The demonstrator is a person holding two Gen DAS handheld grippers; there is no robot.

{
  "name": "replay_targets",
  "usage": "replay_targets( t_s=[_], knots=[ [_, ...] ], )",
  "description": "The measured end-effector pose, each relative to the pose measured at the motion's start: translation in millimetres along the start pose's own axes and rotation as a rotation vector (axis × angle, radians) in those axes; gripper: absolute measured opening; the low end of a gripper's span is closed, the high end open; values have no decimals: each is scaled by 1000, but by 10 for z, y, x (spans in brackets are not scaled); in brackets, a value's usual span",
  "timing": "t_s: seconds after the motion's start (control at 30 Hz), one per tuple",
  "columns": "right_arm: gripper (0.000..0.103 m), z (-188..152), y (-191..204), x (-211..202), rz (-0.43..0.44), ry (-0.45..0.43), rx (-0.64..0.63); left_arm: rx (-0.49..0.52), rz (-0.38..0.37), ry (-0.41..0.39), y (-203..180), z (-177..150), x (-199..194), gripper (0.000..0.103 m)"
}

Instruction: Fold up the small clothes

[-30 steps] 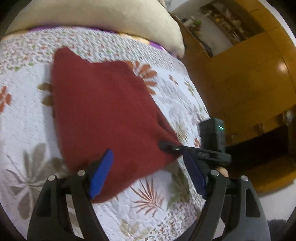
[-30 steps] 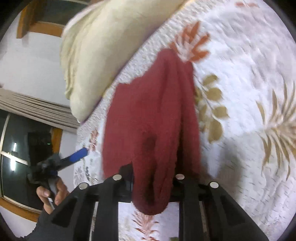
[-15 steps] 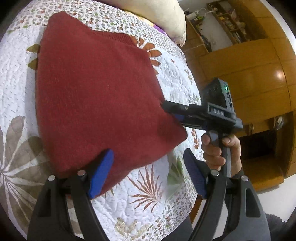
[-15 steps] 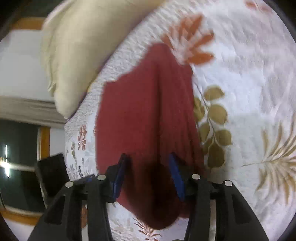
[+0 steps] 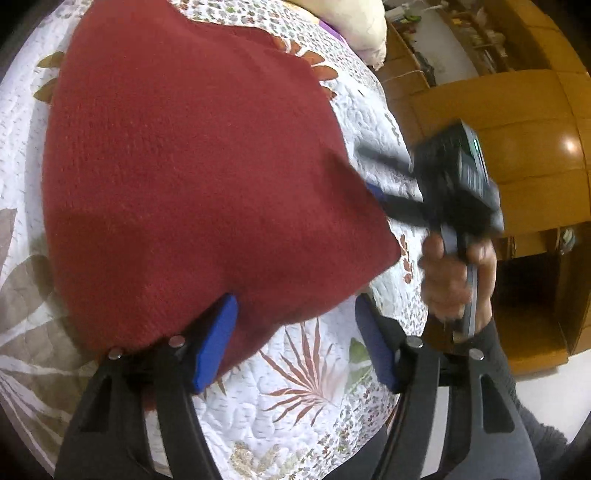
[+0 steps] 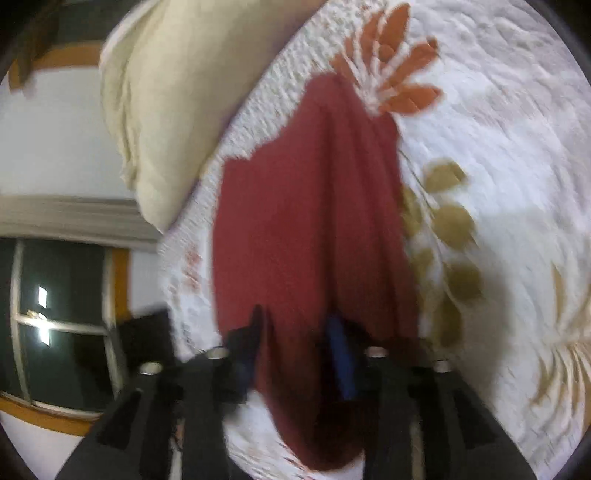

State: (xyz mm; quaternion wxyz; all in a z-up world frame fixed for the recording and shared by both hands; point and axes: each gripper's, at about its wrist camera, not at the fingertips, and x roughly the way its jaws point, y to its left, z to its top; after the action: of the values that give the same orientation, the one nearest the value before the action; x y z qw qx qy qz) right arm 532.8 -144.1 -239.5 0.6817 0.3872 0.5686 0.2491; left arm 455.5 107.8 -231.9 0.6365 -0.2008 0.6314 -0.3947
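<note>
Right gripper [image 6: 295,354], jaws narrowed around the near corner of the red knit garment [image 5: 192,177] spread ahead on the quilt [image 5: 295,406], seems mid-fold, while the left gripper [image 5: 295,339] gapes empty alongside, so next comes carrying that corner across.

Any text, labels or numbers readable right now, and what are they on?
No text is legible in either view.
Right tool: its black housing carries a pale label strip, too motion-blurred to read; a green light shows beside it.
Red garment, floral quilt, cream pillow: no print or tags visible.
Wooden shelves: items on them are too small to read.
</note>
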Motion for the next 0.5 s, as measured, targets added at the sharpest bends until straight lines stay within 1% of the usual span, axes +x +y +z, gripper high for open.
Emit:
replay_targets(
  t_s=[0.03,0.07,0.1,0.13,0.17,0.2,0.23,0.27,0.3,0.33,0.37,0.4,0.47,0.5],
  knots=[
    [54,88,17,20,1,-17,14,0,2,4,12,-1,7,65],
    [55,169,23,47,-2,-24,29,-1,2,5,17,-1,7,65],
    [48,247,24,109,-6,-19,49,0,0,8,18,2,4,65],
    [15,291,15,145,-14,-7,52,2,0,6,6,9,-14,64],
    [9,333,76,156,-70,-16,14,6,-14,-2,-22,11,-51,64],
    [8,333,98,86,-100,-44,-23,16,-41,-18,-73,6,-109,64],
    [8,318,162,-13,-109,-90,-56,27,-61,-33,-126,2,-146,64],
    [8,289,179,-119,-125,-150,-66,46,-84,-46,-198,-3,-167,64],
    [8,268,133,-165,-143,-174,-57,65,-96,-57,-262,-3,-178,64],
    [8,259,12,-171,-156,-173,-30,81,-101,-63,-326,-2,-158,64],
    [8,195,-122,-131,-177,-132,-18,87,-106,-59,-357,3,-120,64],
    [8,149,-156,-96,-191,-122,-33,88,-109,-48,-364,9,-76,64],
    [11,124,-105,-141,-132,-139,-58,80,-73,-19,-296,13,36,64],
    [18,141,-83,-175,-104,-138,-52,73,-54,-8,-260,20,62,64]
  ],
)
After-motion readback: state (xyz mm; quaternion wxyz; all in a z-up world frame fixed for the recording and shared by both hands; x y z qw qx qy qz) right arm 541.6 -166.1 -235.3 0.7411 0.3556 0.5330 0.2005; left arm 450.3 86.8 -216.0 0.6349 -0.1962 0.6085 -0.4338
